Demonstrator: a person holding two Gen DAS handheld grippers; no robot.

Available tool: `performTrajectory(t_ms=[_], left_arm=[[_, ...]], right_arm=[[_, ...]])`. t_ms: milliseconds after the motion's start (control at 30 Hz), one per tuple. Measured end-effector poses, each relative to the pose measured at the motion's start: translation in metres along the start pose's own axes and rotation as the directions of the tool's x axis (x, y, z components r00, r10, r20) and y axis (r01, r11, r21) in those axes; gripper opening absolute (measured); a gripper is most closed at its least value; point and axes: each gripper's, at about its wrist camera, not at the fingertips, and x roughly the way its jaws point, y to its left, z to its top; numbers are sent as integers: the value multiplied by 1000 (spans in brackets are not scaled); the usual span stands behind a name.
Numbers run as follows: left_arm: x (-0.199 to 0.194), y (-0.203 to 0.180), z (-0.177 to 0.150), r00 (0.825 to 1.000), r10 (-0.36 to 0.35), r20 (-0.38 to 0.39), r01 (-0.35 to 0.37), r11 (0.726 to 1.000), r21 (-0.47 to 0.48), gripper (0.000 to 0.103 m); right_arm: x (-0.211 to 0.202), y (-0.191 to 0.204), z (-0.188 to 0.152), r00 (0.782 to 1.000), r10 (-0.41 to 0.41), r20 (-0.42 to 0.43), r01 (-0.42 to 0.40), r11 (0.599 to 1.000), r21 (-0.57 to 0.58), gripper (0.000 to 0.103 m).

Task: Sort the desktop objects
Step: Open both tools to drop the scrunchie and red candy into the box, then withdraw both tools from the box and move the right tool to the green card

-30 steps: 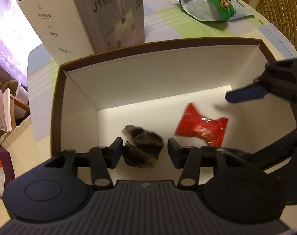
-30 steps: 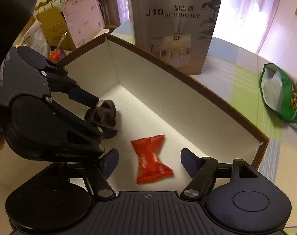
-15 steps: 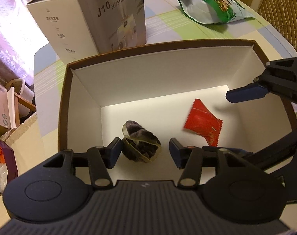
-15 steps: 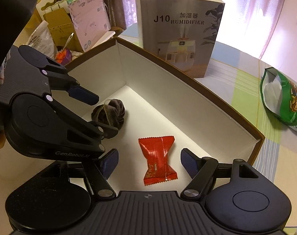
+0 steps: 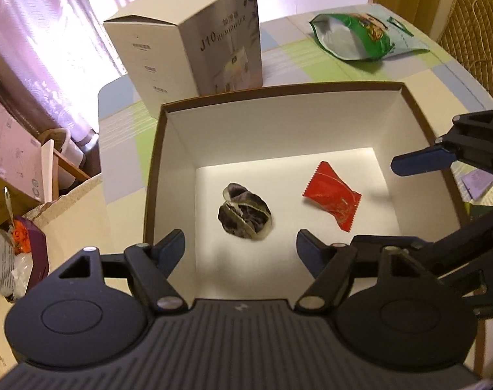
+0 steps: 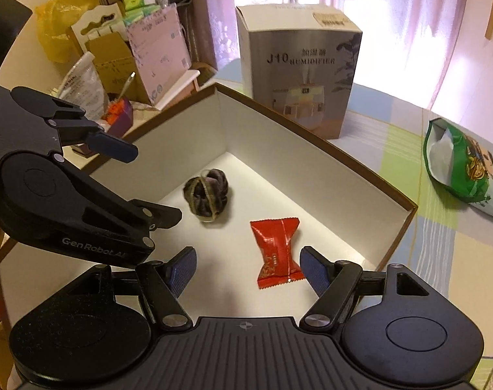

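A brown-rimmed white box [image 5: 278,123] [image 6: 311,136] lies on the table. On its floor lie a dark scrunchie [image 5: 244,216] [image 6: 207,195] and a red candy packet [image 5: 332,198] [image 6: 275,252], apart from each other. My left gripper [image 5: 240,248] is open and empty above the box's near side, over the scrunchie; it also shows at the left of the right wrist view [image 6: 139,188]. My right gripper [image 6: 248,271] is open and empty above the candy; its fingers [image 5: 418,164] show at the right of the left wrist view.
A humidifier carton [image 5: 197,48] [image 6: 298,74] stands behind the box. A green snack bag [image 5: 360,39] [image 6: 464,169] lies on the checked tablecloth to the right. Cardboard boxes and bags [image 6: 116,65] crowd the floor left of the table.
Both grippers have risen and drawn back from the box floor, open. The scrunchie and red candy lie released in the box; the candy has settled flat.
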Motion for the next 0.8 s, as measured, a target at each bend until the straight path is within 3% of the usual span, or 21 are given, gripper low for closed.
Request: performTrajectory(t_ms=[367,800], left_arm=[[-50,-13,-24,997,49,55,-46,997,-59,81],[-85,-34,-41,993,70,93,-61,993,-97,82]], right_arm=[[-40,9,-19,998,32,62,-33,999,10,76],[-77,6,-33,991,61,122,-63,998,8,77]])
